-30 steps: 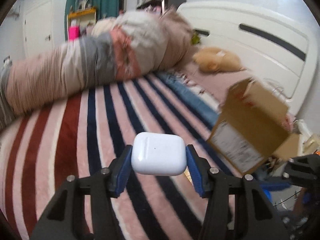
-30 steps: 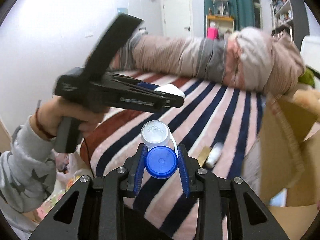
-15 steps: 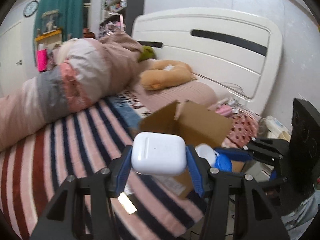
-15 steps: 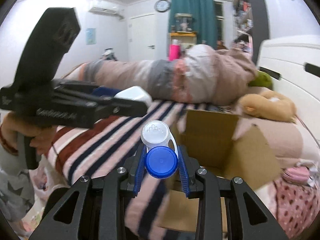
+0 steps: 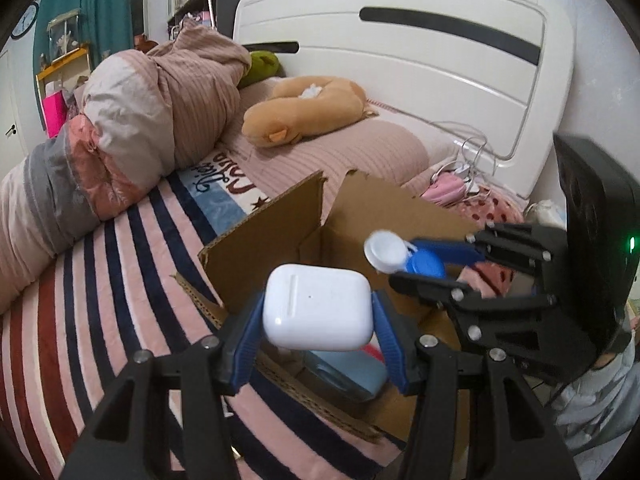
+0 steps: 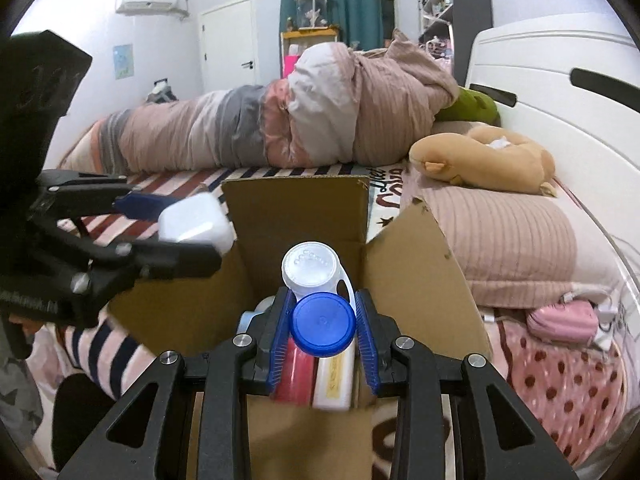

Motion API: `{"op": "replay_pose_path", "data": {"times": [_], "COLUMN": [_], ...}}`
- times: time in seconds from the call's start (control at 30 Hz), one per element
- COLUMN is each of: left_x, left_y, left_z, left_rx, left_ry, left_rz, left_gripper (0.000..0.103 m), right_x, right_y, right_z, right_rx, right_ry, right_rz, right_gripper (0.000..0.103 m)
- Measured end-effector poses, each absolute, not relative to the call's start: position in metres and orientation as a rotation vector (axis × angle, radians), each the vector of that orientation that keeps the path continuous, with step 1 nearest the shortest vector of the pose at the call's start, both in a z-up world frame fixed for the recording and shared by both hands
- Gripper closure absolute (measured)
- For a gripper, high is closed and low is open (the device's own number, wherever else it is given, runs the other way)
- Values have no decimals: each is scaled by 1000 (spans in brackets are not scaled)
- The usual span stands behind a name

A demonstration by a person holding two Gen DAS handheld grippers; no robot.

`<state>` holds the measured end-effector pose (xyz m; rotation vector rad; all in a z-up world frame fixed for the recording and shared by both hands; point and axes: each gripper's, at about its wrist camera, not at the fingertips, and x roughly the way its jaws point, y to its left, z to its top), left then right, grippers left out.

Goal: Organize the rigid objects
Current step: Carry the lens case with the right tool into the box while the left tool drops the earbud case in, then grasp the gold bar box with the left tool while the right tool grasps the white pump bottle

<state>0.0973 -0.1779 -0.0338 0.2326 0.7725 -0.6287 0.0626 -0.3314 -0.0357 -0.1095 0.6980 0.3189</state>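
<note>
White earbud case (image 5: 318, 307) clamped between left tongs (image 5: 318, 336), over box (image 5: 264, 220)

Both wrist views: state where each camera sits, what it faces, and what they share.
Left wrist: on the left gripper, looking down along its fingers at the white earbud case over the cardboard box; the right gripper shows alongside.
Right wrist: on the right gripper, facing the box past the blue-and-white lens case; a sleeve shows bottom left.
Shared: box, both grippers, plush toy, headboard.
</note>
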Motion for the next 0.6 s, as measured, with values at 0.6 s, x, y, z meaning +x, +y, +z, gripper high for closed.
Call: {"op": "replay_pose_path", "data": {"times": [0.6], "left_x": [94], "left_y": [-163], "left_z": [-26], "left_rx": [249], "left_ry": [750], "left_rz": [-593], "left_gripper": [50], "right_x": [89], "right_y": [-327], "right_z": [-43], "right_rx": [-117], "right_ry": [747], "right_rz": [325], "right_gripper": [68]}}
